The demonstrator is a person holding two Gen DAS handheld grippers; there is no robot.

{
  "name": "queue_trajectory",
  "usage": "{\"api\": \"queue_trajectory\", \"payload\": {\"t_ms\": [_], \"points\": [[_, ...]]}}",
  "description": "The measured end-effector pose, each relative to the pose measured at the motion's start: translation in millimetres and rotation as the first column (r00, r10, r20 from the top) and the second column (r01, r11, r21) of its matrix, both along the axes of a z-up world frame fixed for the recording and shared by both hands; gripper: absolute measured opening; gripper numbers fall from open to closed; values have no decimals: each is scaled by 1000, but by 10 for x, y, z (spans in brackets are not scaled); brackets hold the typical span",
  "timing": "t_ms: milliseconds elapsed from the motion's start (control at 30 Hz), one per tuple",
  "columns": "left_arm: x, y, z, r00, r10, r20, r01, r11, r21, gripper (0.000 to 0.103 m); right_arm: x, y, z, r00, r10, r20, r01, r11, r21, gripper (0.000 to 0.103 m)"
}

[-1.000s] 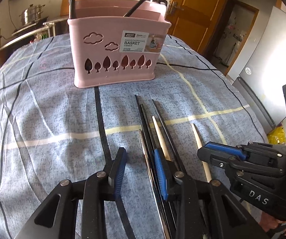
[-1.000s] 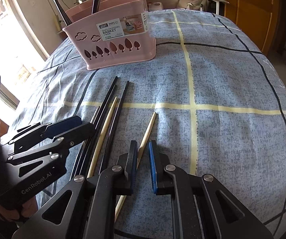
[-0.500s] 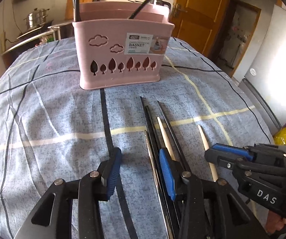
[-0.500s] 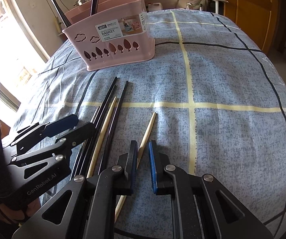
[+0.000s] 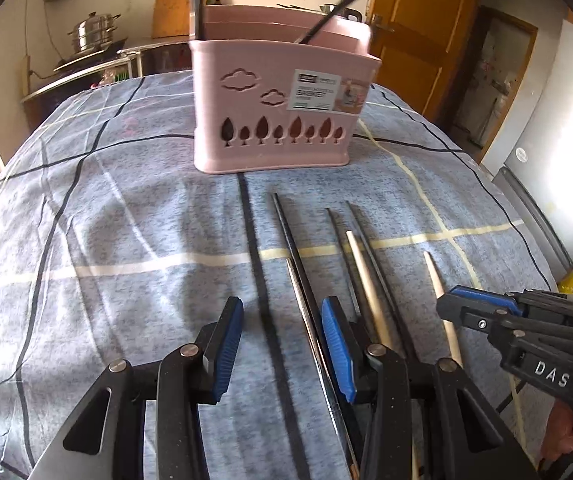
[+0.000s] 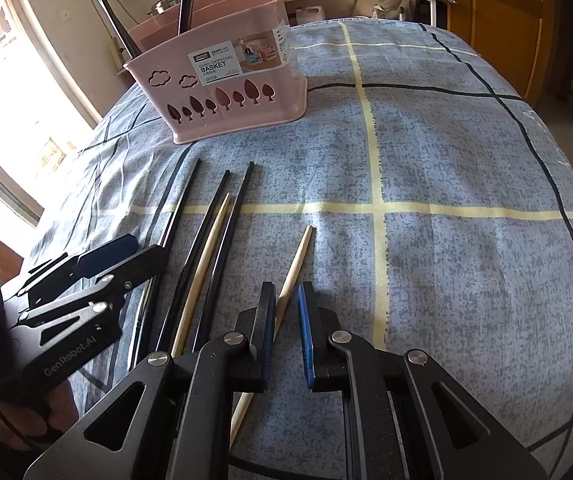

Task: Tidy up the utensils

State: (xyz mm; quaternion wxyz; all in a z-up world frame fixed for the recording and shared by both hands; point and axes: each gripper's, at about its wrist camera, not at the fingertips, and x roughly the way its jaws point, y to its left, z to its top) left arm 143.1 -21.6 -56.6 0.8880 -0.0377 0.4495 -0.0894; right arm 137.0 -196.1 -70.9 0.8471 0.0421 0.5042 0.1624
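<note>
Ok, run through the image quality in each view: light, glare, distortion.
Left wrist view: even daylight, strong fisheye bending the tablecloth, dark corner vignette, pink basket sharp. Right wrist view: window at left blown out white, same barrel distortion, chopsticks crisp.

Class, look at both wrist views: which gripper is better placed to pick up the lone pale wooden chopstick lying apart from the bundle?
Probably the right gripper: its narrowly open fingers already straddle the lone pale wooden chopstick. The left gripper sits over the dark chopsticks.
</note>
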Motion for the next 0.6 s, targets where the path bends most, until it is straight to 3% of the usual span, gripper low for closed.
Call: {"api": "queue_trajectory", "payload": {"t_ms": [100,300,400,600], "points": [[6,131,-3,999,38,3,-38,998,47,42,0,-5,1,1000,0,0,0,1000,3,12],[24,338,16,998,59,-14,-60,998,-37,40,-1,-2,0,1000,0,0,0,1000,2,12],[-2,473,3,995,104,-11,-104,994,-34,39,-1,-17,0,1000,0,-3,0,1000,3,12],[105,377,8,996,92,-8,-92,996,21,39,0,-1,4,1000,0,0,0,1000,-8,11]]}}
